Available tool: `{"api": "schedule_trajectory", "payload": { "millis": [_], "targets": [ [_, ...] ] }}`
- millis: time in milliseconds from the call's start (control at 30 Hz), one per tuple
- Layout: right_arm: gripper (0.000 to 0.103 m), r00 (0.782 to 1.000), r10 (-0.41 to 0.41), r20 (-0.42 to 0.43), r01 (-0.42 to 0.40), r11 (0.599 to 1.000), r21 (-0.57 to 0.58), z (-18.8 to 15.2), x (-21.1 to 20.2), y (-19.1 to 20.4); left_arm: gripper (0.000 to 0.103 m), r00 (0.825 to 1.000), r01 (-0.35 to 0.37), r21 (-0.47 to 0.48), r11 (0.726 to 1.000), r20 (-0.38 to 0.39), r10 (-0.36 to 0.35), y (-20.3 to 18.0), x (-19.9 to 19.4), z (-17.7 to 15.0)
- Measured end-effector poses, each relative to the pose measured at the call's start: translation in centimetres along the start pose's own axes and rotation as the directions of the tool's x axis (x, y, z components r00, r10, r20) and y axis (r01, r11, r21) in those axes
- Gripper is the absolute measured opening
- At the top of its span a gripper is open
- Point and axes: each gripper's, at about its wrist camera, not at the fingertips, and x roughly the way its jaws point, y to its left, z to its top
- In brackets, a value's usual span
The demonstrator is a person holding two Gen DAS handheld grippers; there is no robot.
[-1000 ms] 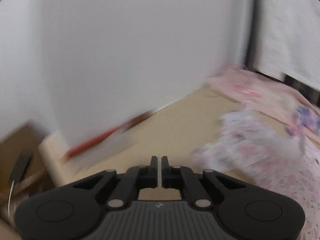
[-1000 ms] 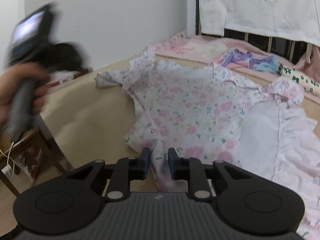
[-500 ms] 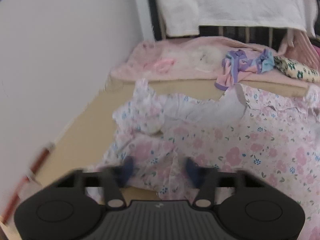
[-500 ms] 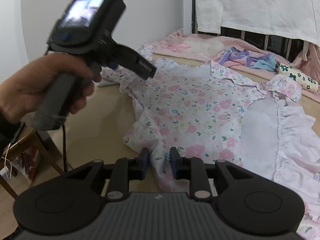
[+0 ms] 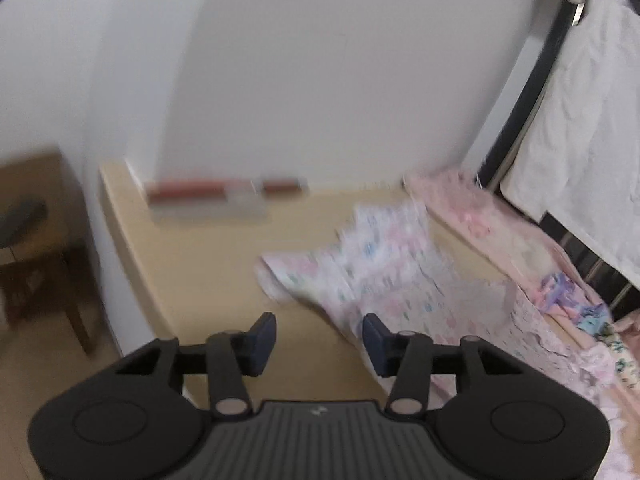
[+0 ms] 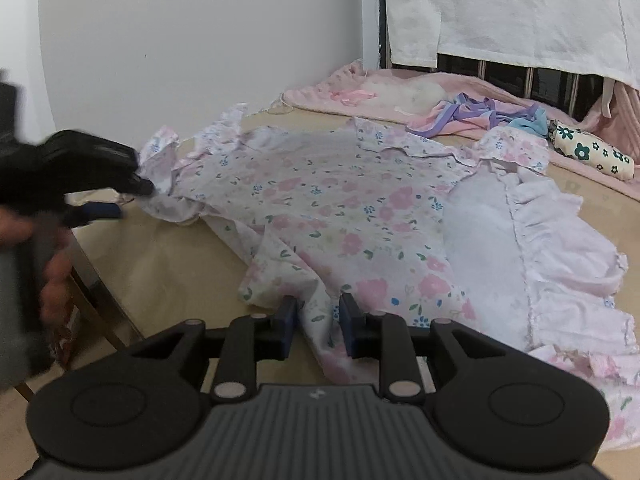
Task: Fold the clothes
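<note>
Floral cotton, white with pink and blue blossoms: the child's dress [image 6: 340, 208] lies spread on the tan tabletop [image 6: 168, 264], filling the centre and right of my right wrist view, its ruffled lilac hem [image 6: 560, 256] toward the right edge.

My right gripper [image 6: 318, 322] has not budged over the last second; its dark blue pads are closed partway on a fold of the dress's near edge at lower centre, cloth pinched between them.

The change is on the other side. A second ago my left gripper [image 5: 318, 338] was closed tight and pointing at bare table; half a second ago it swung over the dress, and now its jaws are opening with only tabletop between them. In the blurred left wrist view the floral sleeve [image 5: 360, 256] sits ahead and to the right, not yet between the pads. Seen from the right wrist, it hovers at the left edge, just beside that sleeve.

I judge the fold has not begun; the left side is lining up to take the sleeve.
</note>
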Motion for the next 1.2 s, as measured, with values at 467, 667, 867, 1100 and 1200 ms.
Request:
{"api": "schedule_trajectory", "payload": {
  "millis": [467,667,867,1100,1200],
  "targets": [
    [0.030,1.000,-0.004,-0.027,0.004,1.000,-0.001,0.6,0.5,0.4,0.083,0.984,-0.020,0.515,0.857,-0.144,0.109,-8.3,11.1,7.6],
    [0.026,0.998,-0.068,-0.015,0.068,0.997,0.024,0.5,0.6,0.4,0.000,0.944,0.187,0.313,0.931,-0.318,-0.083,-3.7,12.5,7.8],
    [0.027,0.995,-0.101,-0.004,0.101,0.994,0.044,0.2,0.5,0.9,0.000,0.949,0.305,0.337,0.891,-0.190,-0.252,-1.9,8.0,8.3],
    [0.032,0.995,-0.093,-0.038,0.093,0.995,0.023,0.8,0.5,0.8,0.004,0.894,0.447,0.415,0.792,-0.218,-0.391,5.1,0.6,3.1],
    [0.034,0.999,-0.040,0.018,0.040,0.999,0.026,2.2,-1.3,0.7,0.008,0.901,0.432,0.525,0.733,-0.286,-0.326,6.0,0.1,1.1]
  ]
}}
